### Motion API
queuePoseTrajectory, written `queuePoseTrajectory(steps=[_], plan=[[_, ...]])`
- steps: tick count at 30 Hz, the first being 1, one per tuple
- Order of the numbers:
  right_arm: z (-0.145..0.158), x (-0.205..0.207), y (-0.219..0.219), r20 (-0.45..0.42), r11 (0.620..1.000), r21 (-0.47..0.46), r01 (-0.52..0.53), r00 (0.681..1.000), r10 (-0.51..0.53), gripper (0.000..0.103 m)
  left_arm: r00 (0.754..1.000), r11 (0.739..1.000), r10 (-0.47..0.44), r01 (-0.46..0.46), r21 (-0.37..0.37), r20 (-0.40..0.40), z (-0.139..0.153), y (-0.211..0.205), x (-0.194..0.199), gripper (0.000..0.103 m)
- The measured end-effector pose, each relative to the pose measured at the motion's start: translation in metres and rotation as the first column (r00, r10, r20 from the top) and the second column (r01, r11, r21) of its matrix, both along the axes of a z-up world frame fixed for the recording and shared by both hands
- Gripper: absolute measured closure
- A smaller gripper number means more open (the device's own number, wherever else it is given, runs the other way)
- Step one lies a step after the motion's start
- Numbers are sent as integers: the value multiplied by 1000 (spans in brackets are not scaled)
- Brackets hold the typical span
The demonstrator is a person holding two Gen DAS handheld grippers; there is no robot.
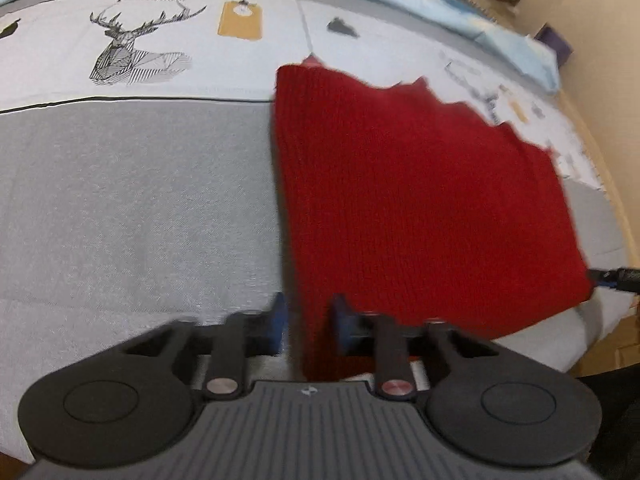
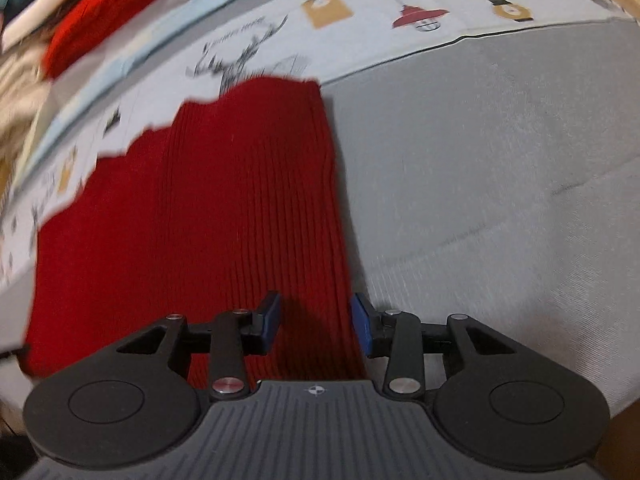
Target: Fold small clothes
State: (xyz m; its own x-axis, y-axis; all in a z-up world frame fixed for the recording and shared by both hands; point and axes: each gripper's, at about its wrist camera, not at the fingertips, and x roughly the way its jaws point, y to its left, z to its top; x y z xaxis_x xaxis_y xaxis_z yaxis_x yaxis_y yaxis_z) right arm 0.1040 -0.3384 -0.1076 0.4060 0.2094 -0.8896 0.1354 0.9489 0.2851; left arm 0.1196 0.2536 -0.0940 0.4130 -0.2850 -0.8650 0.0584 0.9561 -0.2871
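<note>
A red ribbed knit garment (image 1: 420, 208) lies flat on a grey and white bedspread (image 1: 140, 208). My left gripper (image 1: 307, 326) is open with its blue pads either side of the garment's near left corner. In the right wrist view the garment (image 2: 200, 220) fills the left half. My right gripper (image 2: 316, 326) is open, its blue pads astride the garment's near right edge. The right gripper's tip (image 1: 616, 278) shows at the garment's right corner in the left wrist view.
The bedspread has a printed white band with a deer drawing (image 1: 132, 48) and tags (image 1: 240, 20) along the far side. A light blue sheet (image 1: 460, 0) lies beyond. Piled red and pale clothes (image 2: 92, 12) sit at the far left.
</note>
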Motion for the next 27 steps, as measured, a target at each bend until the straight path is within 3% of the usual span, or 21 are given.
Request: queuePoseTrajectory(steps=[1, 4, 7, 11, 13, 14, 16, 22, 24, 25, 27], plan=[[1, -2, 1, 4, 1000, -8, -1, 1000, 1, 63, 999, 1000, -6, 6, -4, 32, 5, 0, -6, 89], [18, -8, -3, 105, 999, -25, 22, 994, -19, 103, 996, 1000, -10, 12, -28, 88, 15, 2, -16, 90], [32, -17, -11, 198, 998, 6, 67, 978, -66, 103, 998, 1000, -5, 6, -10, 56, 12, -2, -19, 90], [19, -13, -9, 124, 997, -28, 73, 990, -69, 103, 999, 996, -32, 35, 80, -35, -4, -14, -18, 87], [9, -10, -9, 68, 997, -16, 79, 995, -78, 96, 999, 995, -39, 40, 88, -10, 1, -15, -20, 86], [5, -9, -10, 42, 996, -17, 84, 996, -83, 79, 999, 995, -39, 38, 87, 12, 5, -15, -21, 86], [1, -10, -13, 31, 996, -20, 86, 996, -85, 56, 998, 997, -33, 28, 77, 56, 14, -14, -23, 86], [-1, -7, -6, 15, 1000, 4, 17, 1000, -17, 57, 988, 998, -64, 60, 33, 143, 29, -25, -28, 86], [-2, -6, 0, 15, 1000, -19, -23, 1000, 23, 69, 985, 996, -93, 89, 29, 146, 30, -31, -28, 86], [-1, -5, 3, 27, 997, -62, -39, 999, 41, 91, 986, 994, -105, 101, 33, 128, 27, -34, -27, 86], [7, -6, -1, 79, 998, -58, -23, 997, 28, 91, 992, 991, -114, 111, 76, 45, 11, -38, -21, 86]])
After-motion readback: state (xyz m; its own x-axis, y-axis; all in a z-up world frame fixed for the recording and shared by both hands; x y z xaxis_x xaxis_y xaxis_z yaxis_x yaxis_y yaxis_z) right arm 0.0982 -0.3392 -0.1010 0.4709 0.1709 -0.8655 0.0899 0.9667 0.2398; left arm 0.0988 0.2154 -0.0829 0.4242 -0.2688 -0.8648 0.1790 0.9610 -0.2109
